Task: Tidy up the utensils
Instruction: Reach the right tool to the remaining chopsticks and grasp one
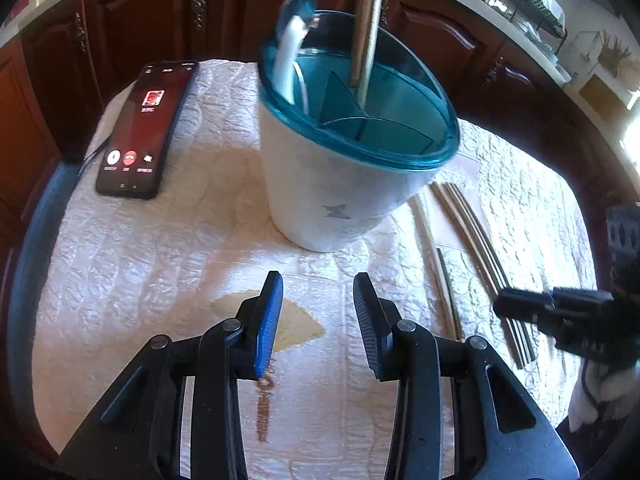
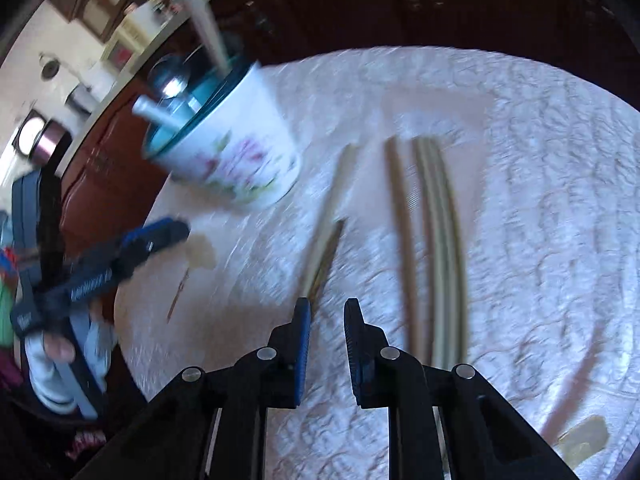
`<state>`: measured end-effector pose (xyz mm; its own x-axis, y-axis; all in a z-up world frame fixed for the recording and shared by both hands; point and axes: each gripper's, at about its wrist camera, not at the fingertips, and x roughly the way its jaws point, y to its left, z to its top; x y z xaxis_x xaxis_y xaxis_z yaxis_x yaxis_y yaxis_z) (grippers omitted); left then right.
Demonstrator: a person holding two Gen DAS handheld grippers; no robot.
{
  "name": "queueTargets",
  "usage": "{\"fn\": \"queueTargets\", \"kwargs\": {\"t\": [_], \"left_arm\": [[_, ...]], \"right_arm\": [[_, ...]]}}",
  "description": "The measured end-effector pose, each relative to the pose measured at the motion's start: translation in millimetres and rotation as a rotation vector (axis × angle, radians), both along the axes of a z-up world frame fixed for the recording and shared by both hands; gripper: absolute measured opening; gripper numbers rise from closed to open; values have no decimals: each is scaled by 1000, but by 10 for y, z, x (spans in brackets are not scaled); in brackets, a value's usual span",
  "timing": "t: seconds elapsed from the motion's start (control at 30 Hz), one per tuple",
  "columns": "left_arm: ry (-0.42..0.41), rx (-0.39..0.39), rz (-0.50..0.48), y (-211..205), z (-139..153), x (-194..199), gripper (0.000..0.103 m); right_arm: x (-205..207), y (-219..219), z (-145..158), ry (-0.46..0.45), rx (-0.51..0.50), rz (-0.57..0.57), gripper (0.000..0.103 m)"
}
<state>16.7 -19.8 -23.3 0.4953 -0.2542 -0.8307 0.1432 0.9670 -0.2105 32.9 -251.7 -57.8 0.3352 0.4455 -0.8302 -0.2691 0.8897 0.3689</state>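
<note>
The right gripper (image 2: 326, 308) is angled down over the chopsticks (image 2: 404, 240), jaws narrowed, grasping nothing; the left gripper (image 1: 318, 286) is held released before the holder (image 1: 340, 184), mid-table.

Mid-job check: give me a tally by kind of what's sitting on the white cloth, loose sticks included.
Utensil holder: 1
Phone: 1
Loose chopsticks: at least 5 (bunched and blurred, exact count unclear)
Total: at least 7
</note>
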Motion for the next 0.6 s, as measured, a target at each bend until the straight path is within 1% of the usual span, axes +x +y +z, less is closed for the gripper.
{"fn": "queueTargets", "kwargs": {"t": [0.17, 0.27, 0.3, 0.37, 0.5, 0.6], "left_arm": [[15, -6, -13, -78, -21, -4, 36], [17, 9, -27, -132, -26, -6, 36], [17, 11, -32, -154, -27, -6, 36], [17, 10, -45, -195, -35, -12, 36], [33, -19, -71, -300, -78, 6, 36], [50, -38, -103, -434, -115, 33, 36]], "right_arm": [[189, 192, -145, 11, 19, 7, 16], [278, 341, -288, 34, -51, -21, 16], [279, 347, -309, 34, -38, -25, 12], [279, 324, -314, 44, -19, -19, 9], [117, 76, -282, 67, -43, -16, 8], [16, -71, -235, 81, -37, 7, 8]]}}
